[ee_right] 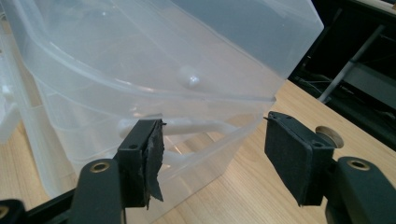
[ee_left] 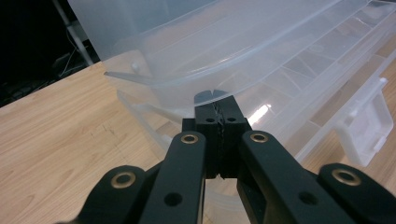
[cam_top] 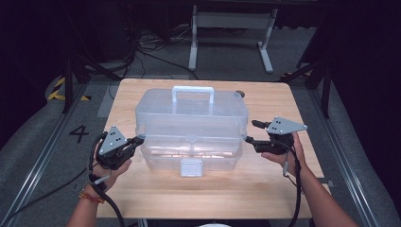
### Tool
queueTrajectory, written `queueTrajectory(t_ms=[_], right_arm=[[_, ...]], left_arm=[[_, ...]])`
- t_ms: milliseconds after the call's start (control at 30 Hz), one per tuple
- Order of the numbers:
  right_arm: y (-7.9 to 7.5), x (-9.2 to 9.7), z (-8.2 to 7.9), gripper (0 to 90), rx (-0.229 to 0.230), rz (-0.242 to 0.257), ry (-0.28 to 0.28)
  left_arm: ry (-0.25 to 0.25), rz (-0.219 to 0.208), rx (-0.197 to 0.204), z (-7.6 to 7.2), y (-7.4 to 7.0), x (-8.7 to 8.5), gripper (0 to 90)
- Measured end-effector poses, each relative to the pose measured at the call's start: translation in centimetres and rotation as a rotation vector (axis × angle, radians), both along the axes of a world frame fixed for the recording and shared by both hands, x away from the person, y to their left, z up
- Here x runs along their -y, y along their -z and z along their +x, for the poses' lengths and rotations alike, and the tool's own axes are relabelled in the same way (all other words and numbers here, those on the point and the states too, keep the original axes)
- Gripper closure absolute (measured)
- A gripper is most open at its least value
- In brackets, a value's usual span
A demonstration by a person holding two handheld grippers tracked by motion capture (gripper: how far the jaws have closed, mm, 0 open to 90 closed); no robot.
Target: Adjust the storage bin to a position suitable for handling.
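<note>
On the left of the high view, the left tool [cam_top: 138,140] sits at the left end of the clear plastic box [cam_top: 191,125], its tip touching the edge where the upper part meets the lower tray. In the left gripper view its jaws are pressed fully together, with nothing between the pads, and the tip lies just under the curved rim of the box's upper part, against the plastic.

The box stands in the middle of the wooden worktop [cam_top: 265,179], long side toward the person, its white handle [cam_top: 193,91] upright on top and a white latch [cam_top: 191,167] on the near wall. Compartment dividers show faintly through the lower tray in the left gripper view.

At the right end of the box, the right tool [cam_top: 249,132] points inward at the end wall, just beside it. In the right gripper view its jaws stand apart, with the box's corner and a white hinge arm [ee_right: 196,126] ahead between them; the pads do not press on anything.
</note>
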State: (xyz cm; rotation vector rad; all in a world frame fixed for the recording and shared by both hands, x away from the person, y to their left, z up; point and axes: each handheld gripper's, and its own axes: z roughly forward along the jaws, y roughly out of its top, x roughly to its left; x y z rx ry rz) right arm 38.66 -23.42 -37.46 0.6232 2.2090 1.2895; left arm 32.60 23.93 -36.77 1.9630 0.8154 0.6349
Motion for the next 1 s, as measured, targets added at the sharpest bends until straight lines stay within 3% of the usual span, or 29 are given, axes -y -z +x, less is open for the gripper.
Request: queueTrajectory(t_ms=[267,700,1000], right_arm=[[0.3,-0.6,0.1,42.4,0.021,0.015,0.004],[-0.6,-0.9,-0.4,55.4,0.136,0.094,0.023],[-1.4,-1.3,0.0,64.5,0.201,0.142,0.064]], left_arm=[[-0.002,0.0,0.006,-0.1,0.0,-0.1,89.8],[-0.04,0.024,-0.003,-0.6,0.6,-1.4,86.8],[-0.062,0.025,-0.066,-1.1,2.3,-3.6,83.7]])
